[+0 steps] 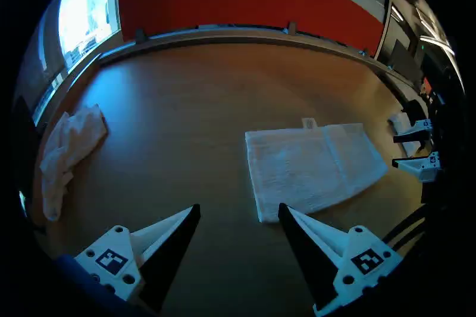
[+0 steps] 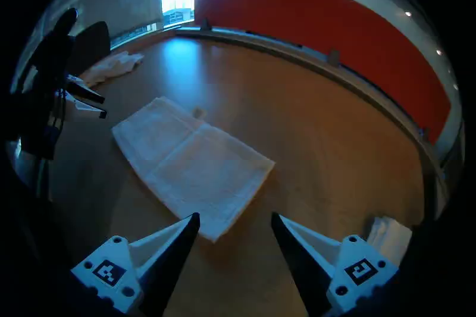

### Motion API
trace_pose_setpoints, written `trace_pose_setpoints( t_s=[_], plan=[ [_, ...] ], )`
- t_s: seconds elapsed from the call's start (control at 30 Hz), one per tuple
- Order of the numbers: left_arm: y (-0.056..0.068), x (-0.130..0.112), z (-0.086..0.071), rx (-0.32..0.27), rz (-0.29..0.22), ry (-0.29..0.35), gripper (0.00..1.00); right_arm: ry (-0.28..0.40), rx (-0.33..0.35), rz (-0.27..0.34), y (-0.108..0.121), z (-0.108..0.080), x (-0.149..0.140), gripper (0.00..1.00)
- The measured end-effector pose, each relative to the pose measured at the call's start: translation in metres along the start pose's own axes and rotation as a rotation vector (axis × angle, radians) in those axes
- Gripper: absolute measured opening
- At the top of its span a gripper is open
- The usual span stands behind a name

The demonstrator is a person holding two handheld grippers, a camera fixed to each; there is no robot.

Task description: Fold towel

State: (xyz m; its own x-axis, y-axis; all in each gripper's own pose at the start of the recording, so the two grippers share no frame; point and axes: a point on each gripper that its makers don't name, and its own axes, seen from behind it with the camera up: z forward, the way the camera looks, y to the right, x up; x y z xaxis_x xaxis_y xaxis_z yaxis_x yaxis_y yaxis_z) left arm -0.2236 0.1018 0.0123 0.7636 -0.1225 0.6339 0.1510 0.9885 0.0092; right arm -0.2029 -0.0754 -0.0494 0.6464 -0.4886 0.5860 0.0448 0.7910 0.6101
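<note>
A white towel (image 1: 312, 165) lies flat and folded on the wooden table (image 1: 196, 103), with a small tag at its far edge. My left gripper (image 1: 239, 210) is open just short of the towel's near corner, nothing between its fingers. Farther off at the right edge, the right gripper (image 1: 416, 149) shows beside the towel. In the right gripper view the same towel (image 2: 190, 162) lies ahead and to the left. My right gripper (image 2: 235, 217) stands open near its closest edge. The left gripper (image 2: 89, 103) appears at far left past the towel.
A crumpled white cloth (image 1: 68, 150) lies at the table's left side, seen also as a cloth (image 2: 113, 64) at the far left. A red partition (image 1: 250, 2) runs along the table's back edge. A folded white cloth (image 2: 390, 237) sits at lower right. A dark chair (image 2: 71, 43) stands left.
</note>
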Motion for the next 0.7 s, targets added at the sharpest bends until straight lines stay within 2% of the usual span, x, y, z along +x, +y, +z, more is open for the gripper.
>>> trace_pose_setpoints(
  t_s=[0.4,0.7],
  plan=[
    [-0.008,-0.012,-0.02,0.018,-0.017,0.001,0.97,-0.025,0.032,-0.049,-0.003,0.005,-0.005,0.92],
    [-0.01,-0.025,-0.033,0.02,-0.035,-0.006,0.97,-0.048,0.069,-0.079,-0.012,0.012,-0.015,0.8]
  ],
)
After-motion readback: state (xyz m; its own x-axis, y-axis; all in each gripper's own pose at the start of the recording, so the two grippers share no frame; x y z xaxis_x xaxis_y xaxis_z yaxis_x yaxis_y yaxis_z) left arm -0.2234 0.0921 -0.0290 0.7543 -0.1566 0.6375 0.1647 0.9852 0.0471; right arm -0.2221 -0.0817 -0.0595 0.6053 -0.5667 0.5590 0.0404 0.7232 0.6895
